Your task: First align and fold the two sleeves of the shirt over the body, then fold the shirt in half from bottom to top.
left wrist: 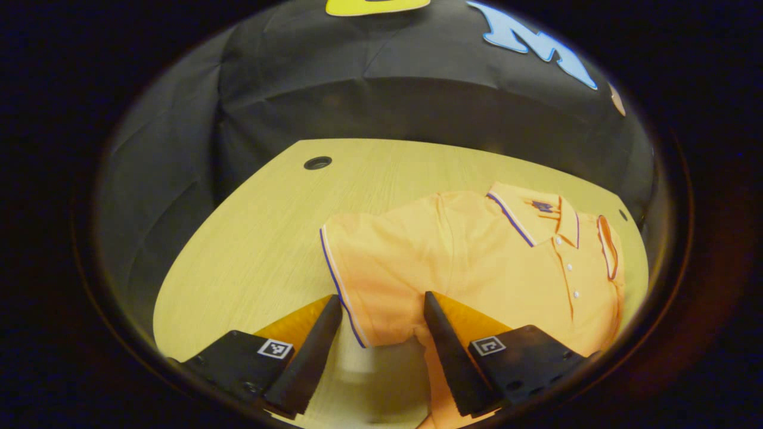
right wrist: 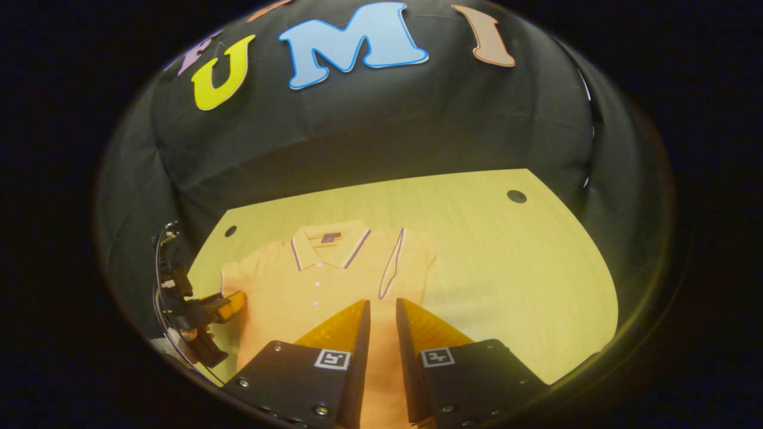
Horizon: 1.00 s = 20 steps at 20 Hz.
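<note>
An orange polo shirt [left wrist: 477, 262] lies face up on the wooden table [left wrist: 262, 238], collar toward the far wall. In the left gripper view one short sleeve [left wrist: 369, 268] sticks out sideways, its striped cuff at the near end. My left gripper [left wrist: 381, 301] is open, a finger on each side of that sleeve's lower edge. The other sleeve [right wrist: 399, 262] lies folded over the shirt [right wrist: 310, 298] body, cuff stripe showing. My right gripper [right wrist: 382, 302] hovers over the shirt's lower body with a narrow gap between its fingers and nothing in it. The left gripper [right wrist: 199, 316] appears at the far left in the right gripper view.
The table has round cable holes [left wrist: 317, 162] [right wrist: 516, 196] [right wrist: 230, 231] near its far corners. Bare wood [right wrist: 524, 280] stretches beside the shirt on the folded side. The black cloth wall stands just behind the table's far edge.
</note>
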### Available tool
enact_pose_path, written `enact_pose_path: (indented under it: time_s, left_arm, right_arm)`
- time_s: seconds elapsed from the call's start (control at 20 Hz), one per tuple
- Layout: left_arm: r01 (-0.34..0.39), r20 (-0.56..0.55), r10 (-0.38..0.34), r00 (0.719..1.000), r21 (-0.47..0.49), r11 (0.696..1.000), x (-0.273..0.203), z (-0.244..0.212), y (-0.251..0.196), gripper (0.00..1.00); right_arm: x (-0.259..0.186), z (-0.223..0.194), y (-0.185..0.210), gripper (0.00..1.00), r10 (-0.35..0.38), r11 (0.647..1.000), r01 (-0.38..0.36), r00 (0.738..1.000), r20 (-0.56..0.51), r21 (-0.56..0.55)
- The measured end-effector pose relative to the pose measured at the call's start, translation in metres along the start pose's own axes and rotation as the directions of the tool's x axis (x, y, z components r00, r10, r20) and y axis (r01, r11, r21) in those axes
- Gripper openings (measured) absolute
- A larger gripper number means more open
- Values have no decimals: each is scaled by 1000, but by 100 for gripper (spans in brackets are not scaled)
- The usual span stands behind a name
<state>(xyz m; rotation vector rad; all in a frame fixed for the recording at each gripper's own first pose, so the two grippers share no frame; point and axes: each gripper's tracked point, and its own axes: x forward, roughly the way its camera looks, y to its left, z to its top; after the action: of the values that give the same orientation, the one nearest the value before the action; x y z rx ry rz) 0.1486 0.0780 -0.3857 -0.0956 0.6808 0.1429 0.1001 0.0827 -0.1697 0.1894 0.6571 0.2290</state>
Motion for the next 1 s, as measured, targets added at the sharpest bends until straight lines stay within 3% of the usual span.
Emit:
enact_pose_path:
  time_s: [0.1,0.15,0.2,0.55,0.95,1.0]
  left_arm:
    - [4,1,-4,1000,7,1000,1,1,-3,59]
    - [1,3,-1,1000,8,1000,1,2,-3,36]
    - [-2,1,2,1000,11,1000,0,3,-3,27]
    - [-3,50,-4,999,141,990,-5,29,-17,27]
    - [173,127,-225,966,330,928,-28,70,-143,27]
    - [147,137,-207,969,353,924,-30,69,-150,21]
  right_arm:
    - [1,-2,0,29,1,1000,-1,1000,-6,-2]
    - [1,-4,0,29,3,1000,-3,1000,-10,-2]
    - [1,-3,1,29,5,1000,-5,1000,-11,-1]
    - [-1,-9,-4,29,4,1000,-4,1000,-19,10]
    - [-6,-16,-17,29,-17,999,18,1000,-18,47]
    - [-8,-16,-20,29,-21,998,22,1000,-17,52]
